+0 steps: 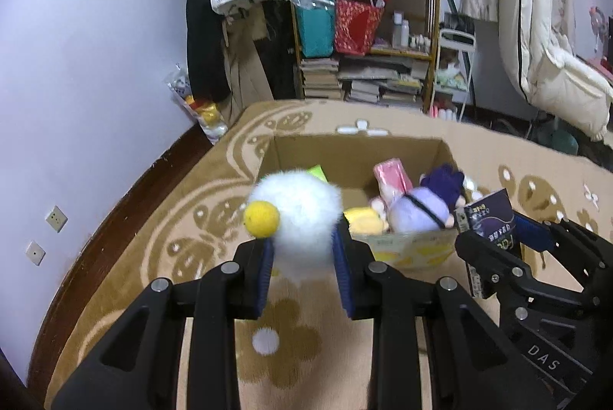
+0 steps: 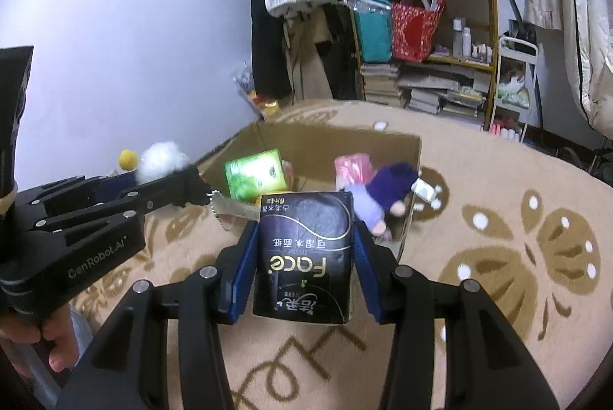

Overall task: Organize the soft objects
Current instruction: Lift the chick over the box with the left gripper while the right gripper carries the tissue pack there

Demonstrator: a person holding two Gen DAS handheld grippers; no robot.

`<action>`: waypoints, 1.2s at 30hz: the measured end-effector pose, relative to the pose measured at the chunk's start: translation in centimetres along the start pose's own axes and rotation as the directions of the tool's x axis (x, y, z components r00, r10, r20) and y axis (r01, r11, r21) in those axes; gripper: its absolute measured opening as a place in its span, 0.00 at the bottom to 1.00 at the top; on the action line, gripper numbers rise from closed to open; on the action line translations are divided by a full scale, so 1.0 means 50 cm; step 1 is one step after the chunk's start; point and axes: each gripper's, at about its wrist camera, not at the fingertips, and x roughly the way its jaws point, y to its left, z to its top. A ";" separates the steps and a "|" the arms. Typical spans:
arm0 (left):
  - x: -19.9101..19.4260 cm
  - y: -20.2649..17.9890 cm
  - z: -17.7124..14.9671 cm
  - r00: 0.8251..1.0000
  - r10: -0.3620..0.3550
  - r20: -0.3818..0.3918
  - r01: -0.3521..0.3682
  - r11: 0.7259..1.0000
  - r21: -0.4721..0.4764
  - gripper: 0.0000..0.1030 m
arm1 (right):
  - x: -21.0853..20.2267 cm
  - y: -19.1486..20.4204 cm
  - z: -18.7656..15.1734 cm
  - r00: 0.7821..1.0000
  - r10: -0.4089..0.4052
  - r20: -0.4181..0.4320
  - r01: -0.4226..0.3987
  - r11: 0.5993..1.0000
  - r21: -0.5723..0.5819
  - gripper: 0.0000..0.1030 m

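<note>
While both grippers hang above the patterned rug (image 1: 161,249), each one carries something soft. The left gripper (image 1: 302,249) is clamped on a fluffy white plush (image 1: 299,214) with a yellow ball (image 1: 262,218) at its side, its blue pads (image 1: 341,268) sunk into the fur. The right gripper (image 2: 304,256) pinches a dark tissue pack (image 2: 304,249) between its blue pads, the pack standing upright with its print upside down. Just beyond both sits an open cardboard box (image 1: 383,149) on the rug, holding a purple doll (image 1: 425,203), a pink pack (image 1: 392,180), a yellow plush (image 1: 364,220) and a green pack (image 2: 254,174). A cluttered shelf (image 1: 364,27) stands against the far wall.
</note>
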 end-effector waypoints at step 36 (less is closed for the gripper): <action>0.168 0.012 0.078 1.000 0.001 -0.031 -0.001 1.000 0.002 0.28 | 0.135 -0.036 0.066 0.997 0.001 0.078 0.001 0.999 -0.032 0.49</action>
